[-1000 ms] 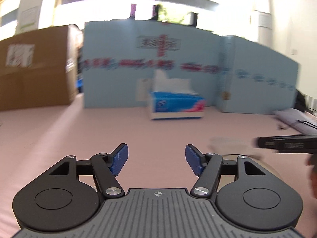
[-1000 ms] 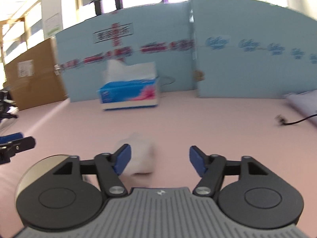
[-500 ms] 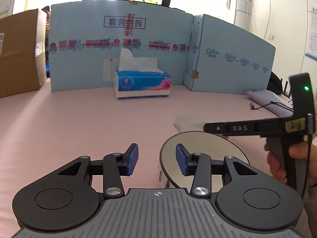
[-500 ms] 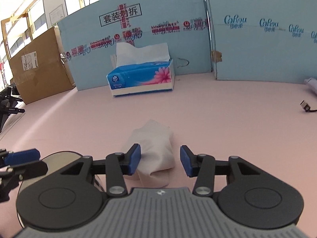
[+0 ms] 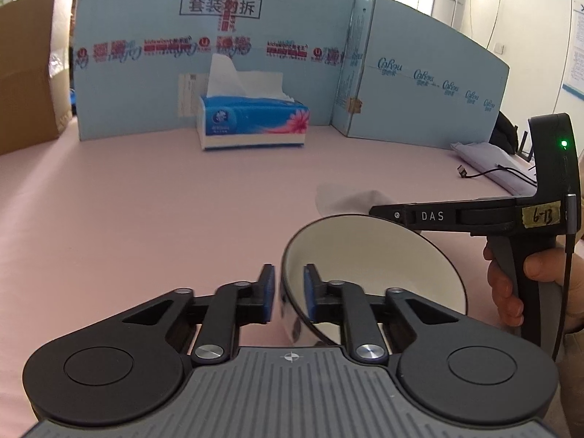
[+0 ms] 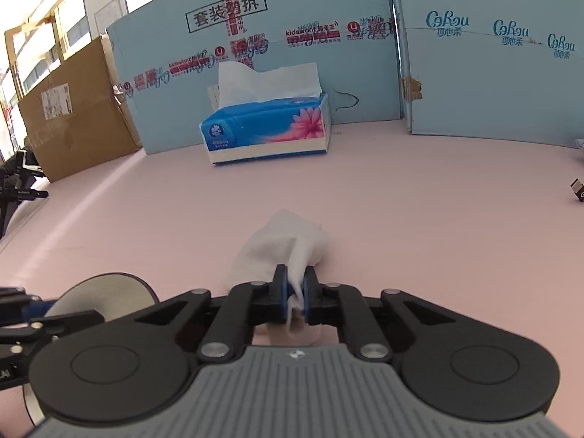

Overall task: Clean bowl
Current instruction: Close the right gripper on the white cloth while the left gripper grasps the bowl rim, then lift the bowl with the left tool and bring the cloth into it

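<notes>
The white, dark-rimmed ceramic bowl was pinched at its nine-o'clock rim by the left gripper, jaws just closed. The crumpled white tissue was clamped by the right gripper, likewise just closed.

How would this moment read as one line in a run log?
left gripper: just closed on bowl rim | right gripper: just closed on tissue | wiping: not begun

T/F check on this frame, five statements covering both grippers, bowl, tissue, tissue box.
1. The left gripper is clamped on the bowl rim. True.
2. The right gripper is open and empty. False: it is shut on the crumpled tissue.
3. The tissue box stands in front of the blue cartons. True.
4. The bowl holds food. False: its white inside looks empty.
5. The table is pink. True.
</notes>
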Available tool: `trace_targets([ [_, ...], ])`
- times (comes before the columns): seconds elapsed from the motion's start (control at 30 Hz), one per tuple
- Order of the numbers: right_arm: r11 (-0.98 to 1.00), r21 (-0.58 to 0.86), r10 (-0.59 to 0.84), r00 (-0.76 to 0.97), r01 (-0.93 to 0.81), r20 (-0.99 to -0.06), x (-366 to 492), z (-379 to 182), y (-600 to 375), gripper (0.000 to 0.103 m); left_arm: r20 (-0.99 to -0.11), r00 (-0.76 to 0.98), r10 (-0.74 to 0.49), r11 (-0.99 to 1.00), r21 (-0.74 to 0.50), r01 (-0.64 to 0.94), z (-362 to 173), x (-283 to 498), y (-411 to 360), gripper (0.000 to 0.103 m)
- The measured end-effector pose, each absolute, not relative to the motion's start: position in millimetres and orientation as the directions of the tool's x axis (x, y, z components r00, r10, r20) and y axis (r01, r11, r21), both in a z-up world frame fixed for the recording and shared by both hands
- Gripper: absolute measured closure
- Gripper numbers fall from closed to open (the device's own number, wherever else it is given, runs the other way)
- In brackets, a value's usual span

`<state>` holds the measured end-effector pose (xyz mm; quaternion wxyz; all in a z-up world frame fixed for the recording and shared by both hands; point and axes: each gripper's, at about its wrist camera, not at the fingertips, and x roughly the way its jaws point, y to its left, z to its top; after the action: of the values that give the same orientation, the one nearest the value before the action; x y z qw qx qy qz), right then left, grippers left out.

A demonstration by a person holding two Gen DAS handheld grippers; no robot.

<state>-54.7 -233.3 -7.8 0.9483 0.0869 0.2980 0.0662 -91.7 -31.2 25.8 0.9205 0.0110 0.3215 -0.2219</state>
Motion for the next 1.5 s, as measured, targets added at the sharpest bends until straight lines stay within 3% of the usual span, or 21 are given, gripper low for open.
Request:
trace_targets([
  [0.57, 0.963, 0.244, 0.218, 0.874, -0.118, -0.435, -90.2, 12.5, -249.6, 0.094, -0.587, 0.714, -0.382, 0.901, -0.065, 0.429, 35.3, -64.6, -50.9, 0.089],
  [0.83, 0.931, 0.273, 0.328, 0.880, -0.242, -0.342, -115.9, 37.8, -247.9, 0.094, -0.550, 0.758, -0.351, 0.903, 0.015, 0.429, 42.9, -62.1, -62.8, 0.089],
  [1.03, 0.899, 0.265, 0.429, 0.820, -0.349, -0.378, -119.8, 32.4, -220.9, 0.094, -0.522, 0.785, -0.332, 0.899, 0.078, 0.432, 45.4, -73.1, -71.2, 0.089],
  [1.2, 0.914, 0.243, 0.403, 0.791, -0.325, -0.460, -100.1, 14.7, -204.4, 0.094, -0.513, 0.797, -0.319, 0.896, 0.109, 0.430, 45.1, -78.1, -73.8, 0.089],
  [1.5, 0.927, 0.201, 0.374, 0.786, -0.315, -0.493, -76.4, 9.6, -193.1, 0.094, -0.490, 0.807, -0.328, 0.889, 0.128, 0.439, 44.5, -85.0, -75.4, 0.089],
])
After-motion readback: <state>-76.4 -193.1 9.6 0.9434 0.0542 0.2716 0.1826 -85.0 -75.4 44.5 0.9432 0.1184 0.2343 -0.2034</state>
